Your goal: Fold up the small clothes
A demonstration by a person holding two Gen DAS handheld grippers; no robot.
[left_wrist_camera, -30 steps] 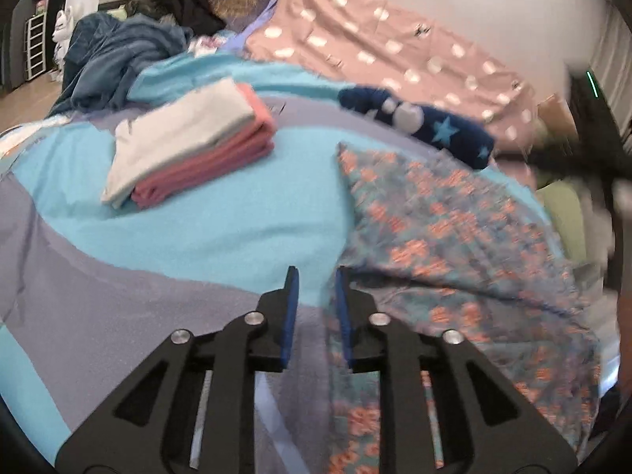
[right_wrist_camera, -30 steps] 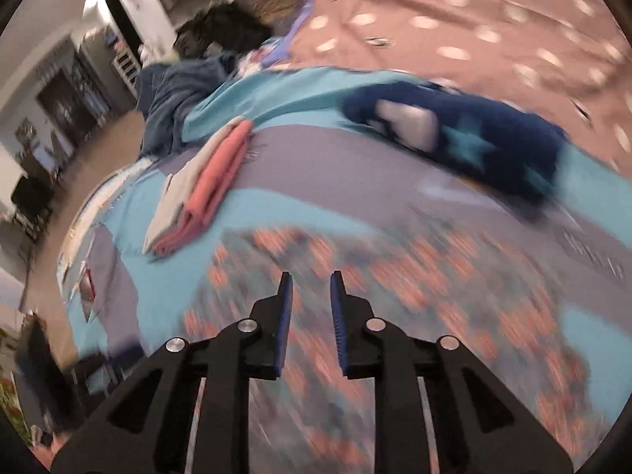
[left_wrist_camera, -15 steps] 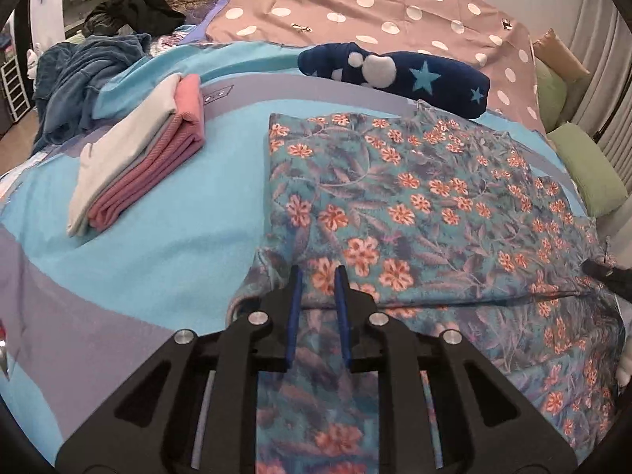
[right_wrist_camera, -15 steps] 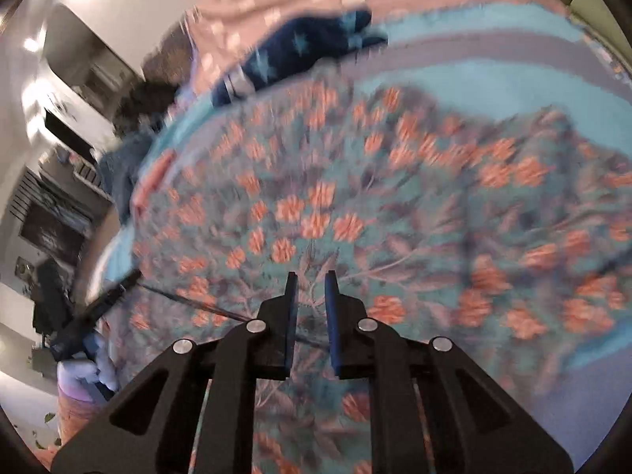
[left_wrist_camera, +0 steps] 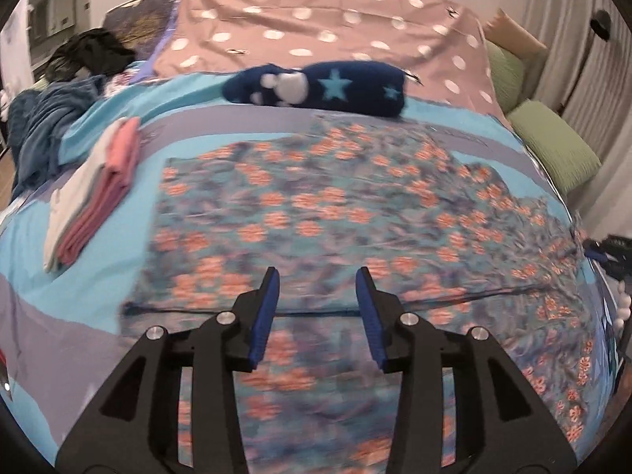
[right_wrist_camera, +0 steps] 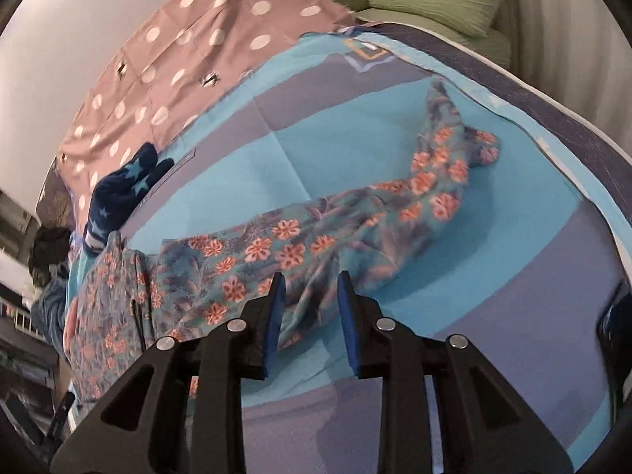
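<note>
Both grippers, left gripper (left_wrist_camera: 316, 308) and right gripper (right_wrist_camera: 310, 308), hang wide open and empty over the floral garment (left_wrist_camera: 335, 205) spread flat on the bed (left_wrist_camera: 98, 288), seemingly for folding.

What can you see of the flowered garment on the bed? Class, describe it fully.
The flowered garment is thin, soft-looking cloth, teal and grey-blue with orange-pink blossoms. It lies spread on the striped bedspread, mostly flat, with one layer folded over so a straight edge crosses it near the left gripper. One end narrows into a wrinkled, bunched strip reaching away from the right gripper. Both grippers are open above it, gripping nothing.
</note>
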